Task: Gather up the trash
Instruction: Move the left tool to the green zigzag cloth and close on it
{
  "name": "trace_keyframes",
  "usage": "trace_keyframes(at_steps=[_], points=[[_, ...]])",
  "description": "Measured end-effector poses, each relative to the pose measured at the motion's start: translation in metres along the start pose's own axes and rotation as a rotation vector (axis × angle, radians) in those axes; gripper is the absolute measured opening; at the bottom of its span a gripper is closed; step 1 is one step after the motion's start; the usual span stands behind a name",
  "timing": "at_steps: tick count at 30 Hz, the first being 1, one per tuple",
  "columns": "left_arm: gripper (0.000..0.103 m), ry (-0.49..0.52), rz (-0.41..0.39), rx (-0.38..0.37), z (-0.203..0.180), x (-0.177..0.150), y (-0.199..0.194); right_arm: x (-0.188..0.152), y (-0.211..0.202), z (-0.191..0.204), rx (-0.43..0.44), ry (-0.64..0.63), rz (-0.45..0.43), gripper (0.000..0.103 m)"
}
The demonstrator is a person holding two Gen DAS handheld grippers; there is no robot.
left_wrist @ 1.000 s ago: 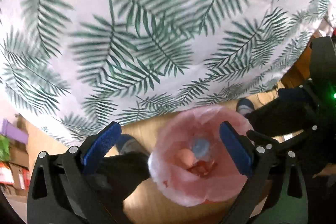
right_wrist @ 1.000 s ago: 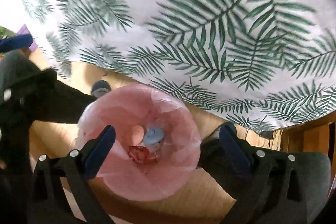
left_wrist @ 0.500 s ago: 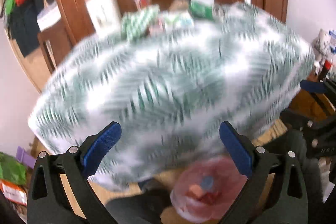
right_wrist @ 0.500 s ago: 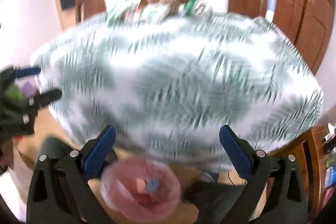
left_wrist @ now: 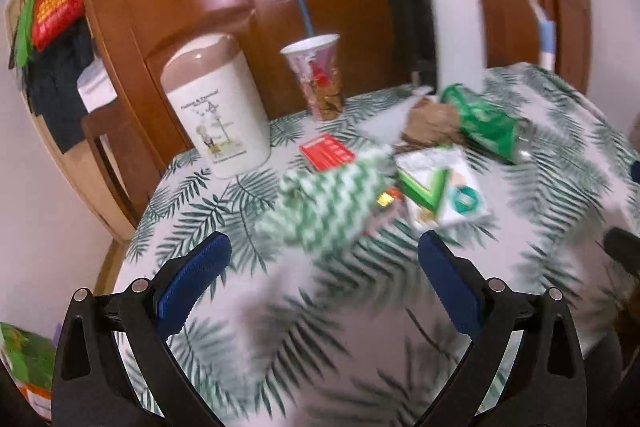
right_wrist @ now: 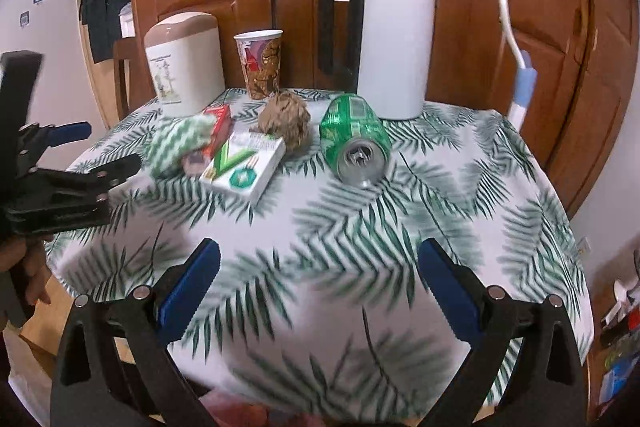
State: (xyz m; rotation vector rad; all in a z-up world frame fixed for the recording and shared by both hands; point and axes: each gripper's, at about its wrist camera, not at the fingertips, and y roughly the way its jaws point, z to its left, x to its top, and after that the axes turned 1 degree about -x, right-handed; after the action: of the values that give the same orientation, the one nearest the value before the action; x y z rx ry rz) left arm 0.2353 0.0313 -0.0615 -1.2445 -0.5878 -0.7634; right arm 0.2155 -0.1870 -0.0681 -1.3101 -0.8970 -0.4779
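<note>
2 claws hang over a worktop (right_wrist: 460, 163) draped in a palm-leaf cloth, the left claw (left_wrist: 324, 283) and the right claw (right_wrist: 318, 281) each with fingers spread apart and nothing between them. At the back stand a white kettle (right_wrist: 394, 47), a cream canister (right_wrist: 186, 63) and a paper cup (right_wrist: 262, 65). Trash lies mid-worktop: a green can (right_wrist: 354, 143) on its side, a green-and-white box (right_wrist: 244, 167) near it, a brown paper ball (right_wrist: 286, 119) between them, a zigzag-patterned wrapper (right_wrist: 178, 143) and a red packet (right_wrist: 218, 121).
</note>
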Motion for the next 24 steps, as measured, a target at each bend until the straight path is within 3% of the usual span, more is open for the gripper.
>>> trace_keyframes(at_steps=[6,13,15,17,20,24], points=[[0.097,-0.016,0.052,-0.026,0.006,0.012,0.046,0.013,0.030,0.008,0.019,-0.002,0.027,0.098],[0.095,-0.033,0.050,-0.083,0.007,0.011,0.067,0.013,0.047,0.012,0.035,-0.009,0.052,0.098],[0.082,-0.057,0.050,-0.103,0.012,0.010,0.071,0.013,0.050,0.014,0.033,-0.018,0.057,0.098],[0.056,-0.071,0.053,-0.129,0.015,0.008,0.074,0.013,0.052,0.016,0.035,-0.024,0.061,0.098],[0.030,-0.069,0.055,-0.133,0.017,0.008,0.073,0.014,0.055,0.019,0.041,-0.028,0.066,0.098],[0.021,-0.073,0.060,-0.150,0.022,0.002,0.068,0.021,0.061,0.029,0.045,-0.038,0.066,0.098]])
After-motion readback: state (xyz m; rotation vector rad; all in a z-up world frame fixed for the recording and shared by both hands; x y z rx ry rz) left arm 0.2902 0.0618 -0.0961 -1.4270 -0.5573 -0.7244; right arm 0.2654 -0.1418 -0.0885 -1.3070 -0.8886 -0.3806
